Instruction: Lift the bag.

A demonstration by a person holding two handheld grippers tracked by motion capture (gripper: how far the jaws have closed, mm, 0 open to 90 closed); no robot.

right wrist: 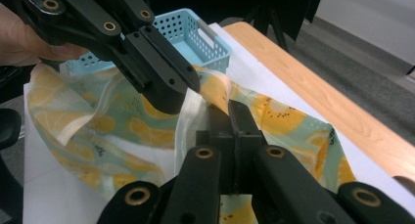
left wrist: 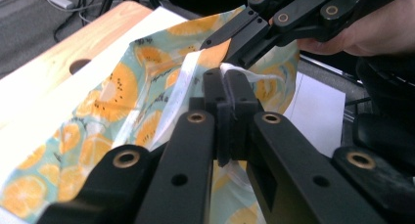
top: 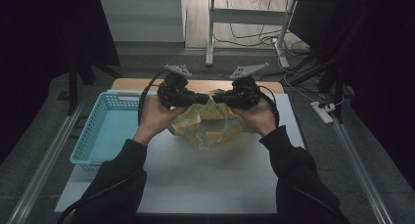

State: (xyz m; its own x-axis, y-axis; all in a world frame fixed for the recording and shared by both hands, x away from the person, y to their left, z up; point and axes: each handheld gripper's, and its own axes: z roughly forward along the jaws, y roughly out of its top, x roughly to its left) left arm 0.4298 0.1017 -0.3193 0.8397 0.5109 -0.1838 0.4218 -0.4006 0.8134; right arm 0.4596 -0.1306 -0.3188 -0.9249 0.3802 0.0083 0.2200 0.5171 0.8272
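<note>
A cloth printed with orange slices on teal [top: 210, 128] hangs bunched above the white mat, its lower folds close to or resting on the mat. My left gripper [top: 204, 99] and my right gripper [top: 219, 98] meet tip to tip at its top edge, each held in a hand. In the left gripper view my left gripper [left wrist: 225, 76] is shut on the cloth's [left wrist: 103, 97] pale hem, with the right gripper [left wrist: 222, 50] just beyond. In the right gripper view my right gripper [right wrist: 229, 107] is shut on the cloth's [right wrist: 288, 121] edge, and the left gripper [right wrist: 178, 94] pinches it beside.
A light blue perforated basket [top: 105, 131] stands at the left of the white mat [top: 220, 180]. A strip of wooden tabletop [top: 137, 83] shows behind. Table legs and cables lie on the floor beyond, and a power strip [top: 322, 112] lies at the right.
</note>
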